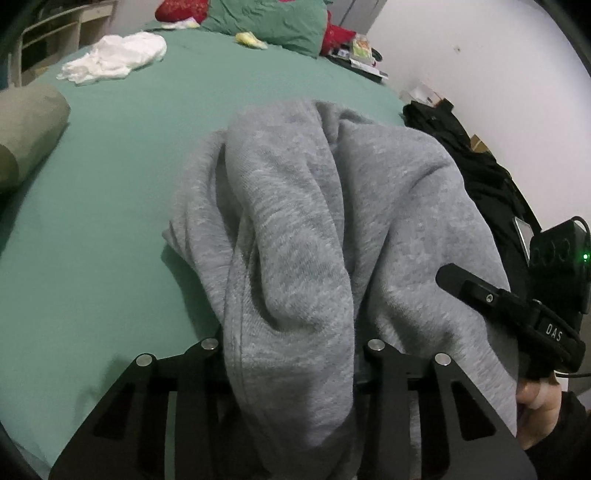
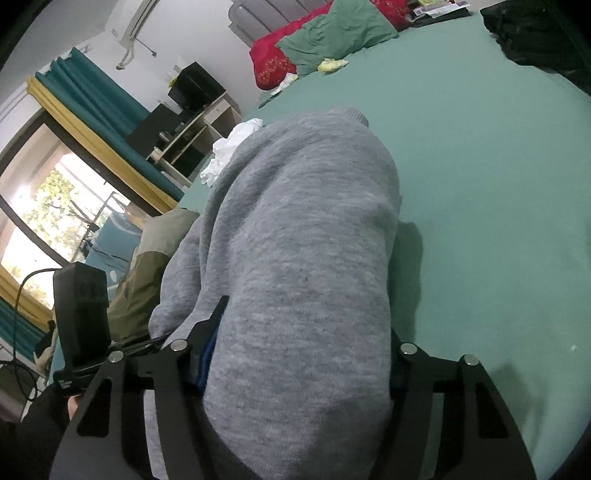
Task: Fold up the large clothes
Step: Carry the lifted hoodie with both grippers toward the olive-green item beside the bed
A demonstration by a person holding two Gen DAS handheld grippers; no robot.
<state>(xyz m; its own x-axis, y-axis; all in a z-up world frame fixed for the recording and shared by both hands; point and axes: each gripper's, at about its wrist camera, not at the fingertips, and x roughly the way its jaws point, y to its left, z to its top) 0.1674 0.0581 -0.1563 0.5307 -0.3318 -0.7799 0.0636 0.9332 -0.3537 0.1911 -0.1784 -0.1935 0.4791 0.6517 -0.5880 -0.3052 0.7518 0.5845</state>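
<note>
A large grey sweatshirt [image 1: 314,206] lies bunched on the green bed sheet [image 1: 110,221] and drapes over both grippers. My left gripper [image 1: 291,354] is shut on a thick fold of it; the fingertips are hidden under the cloth. In the right wrist view the same grey sweatshirt [image 2: 295,258] hangs over my right gripper [image 2: 295,354], which is shut on it, fingertips hidden. The right gripper also shows in the left wrist view [image 1: 509,306] at the sweatshirt's right edge, held by a hand.
A white garment [image 1: 114,59] lies at the far left of the bed. An olive garment [image 1: 26,129] lies at the left edge. A black garment [image 1: 469,166] lies on the right. Green and red pillows [image 1: 266,18] sit at the head. Shelves [image 2: 192,136] stand beside the bed.
</note>
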